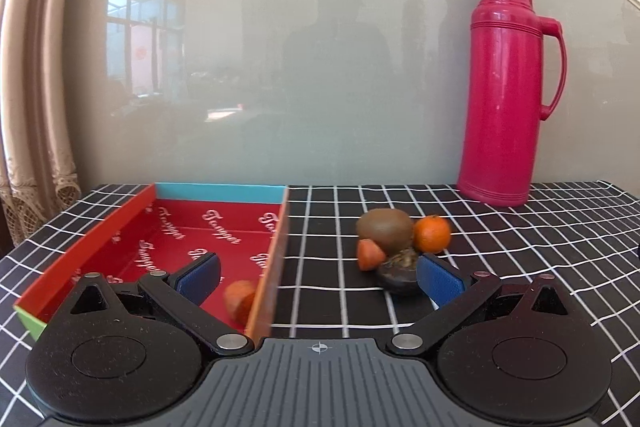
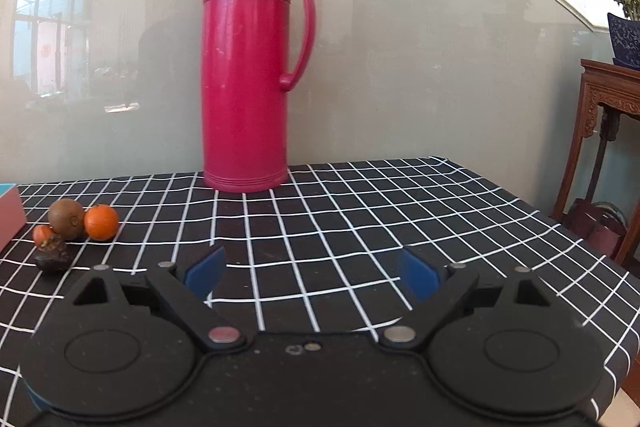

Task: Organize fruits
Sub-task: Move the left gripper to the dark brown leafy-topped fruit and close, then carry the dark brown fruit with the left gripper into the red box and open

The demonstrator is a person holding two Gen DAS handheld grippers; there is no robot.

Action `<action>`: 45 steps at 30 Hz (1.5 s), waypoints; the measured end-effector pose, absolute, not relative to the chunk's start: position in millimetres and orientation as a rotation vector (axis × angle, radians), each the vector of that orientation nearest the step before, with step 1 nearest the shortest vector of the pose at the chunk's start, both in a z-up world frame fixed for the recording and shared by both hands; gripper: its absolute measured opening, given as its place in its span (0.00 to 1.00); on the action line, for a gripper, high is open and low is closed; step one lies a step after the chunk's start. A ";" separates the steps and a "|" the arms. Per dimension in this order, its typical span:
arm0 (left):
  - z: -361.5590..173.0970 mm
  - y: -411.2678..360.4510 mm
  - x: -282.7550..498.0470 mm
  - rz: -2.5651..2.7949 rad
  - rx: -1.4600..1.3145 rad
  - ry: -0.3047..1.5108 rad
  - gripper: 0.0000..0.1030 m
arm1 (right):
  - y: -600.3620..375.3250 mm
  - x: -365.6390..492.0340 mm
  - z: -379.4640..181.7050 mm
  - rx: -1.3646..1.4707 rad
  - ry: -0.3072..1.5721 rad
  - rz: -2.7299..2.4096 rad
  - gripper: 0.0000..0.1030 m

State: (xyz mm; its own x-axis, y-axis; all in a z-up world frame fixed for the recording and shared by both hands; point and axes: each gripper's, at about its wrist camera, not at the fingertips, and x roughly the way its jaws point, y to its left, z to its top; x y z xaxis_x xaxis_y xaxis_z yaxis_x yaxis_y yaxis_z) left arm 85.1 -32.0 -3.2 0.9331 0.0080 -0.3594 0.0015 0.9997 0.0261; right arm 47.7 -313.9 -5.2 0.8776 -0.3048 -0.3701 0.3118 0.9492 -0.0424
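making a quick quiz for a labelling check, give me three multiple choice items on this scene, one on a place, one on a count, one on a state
1. Where does the tall pink plastic thermos jug stand?
A. in the red box
B. on the black checked tablecloth by the wall
C. on the floor

2. How many fruits lie in the red cardboard box?
A. one
B. three
C. none

3. How is the right gripper?
A. shut on the brown kiwi
B. shut on the thermos
C. open, holding nothing

Key: 1 B, its base rests on the cloth at the wall. 2 A, a single small orange fruit lies inside. 3 C, its blue pads stand apart over bare cloth.
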 end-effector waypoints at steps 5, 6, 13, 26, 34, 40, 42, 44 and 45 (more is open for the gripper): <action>-6.7 -56.0 97.2 -0.031 0.036 0.393 1.00 | -331.0 47.5 -8.7 0.039 0.388 -0.363 0.90; -7.6 -60.5 99.6 -0.037 0.042 0.397 1.00 | -334.2 47.8 -9.5 0.043 0.393 -0.370 0.90; -16.1 -87.4 126.5 -0.043 0.062 0.453 1.00 | -356.8 50.8 -13.2 0.067 0.399 -0.423 0.90; -31.2 -104.4 166.2 -0.039 0.073 0.534 0.90 | -393.1 66.2 -25.4 0.102 0.429 -0.525 0.90; -40.6 -107.3 186.5 -0.036 0.083 0.614 0.62 | -379.9 91.3 -28.8 0.086 0.435 -0.488 0.90; -42.0 -107.8 190.0 -0.039 0.074 0.625 0.50 | -367.4 101.7 -26.7 0.058 0.422 -0.445 0.91; -41.0 -107.1 189.1 -0.039 0.069 0.618 0.50 | -367.4 101.7 -25.8 0.053 0.423 -0.443 0.91; -39.4 -106.2 185.0 -0.039 0.060 0.602 0.50 | -368.9 99.8 -24.4 0.064 0.419 -0.442 0.91; -38.6 -106.6 182.9 -0.044 0.061 0.599 0.50 | -369.6 99.7 -24.0 0.070 0.420 -0.444 0.92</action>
State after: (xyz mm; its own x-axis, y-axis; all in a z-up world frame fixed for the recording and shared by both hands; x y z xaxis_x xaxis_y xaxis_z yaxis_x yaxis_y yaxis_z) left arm 182.9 -106.6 -38.6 0.8253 -0.0232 -0.5643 0.0587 0.9973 0.0448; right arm 99.7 -369.6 -24.0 0.8193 -0.4022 -0.4087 0.4307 0.9022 -0.0245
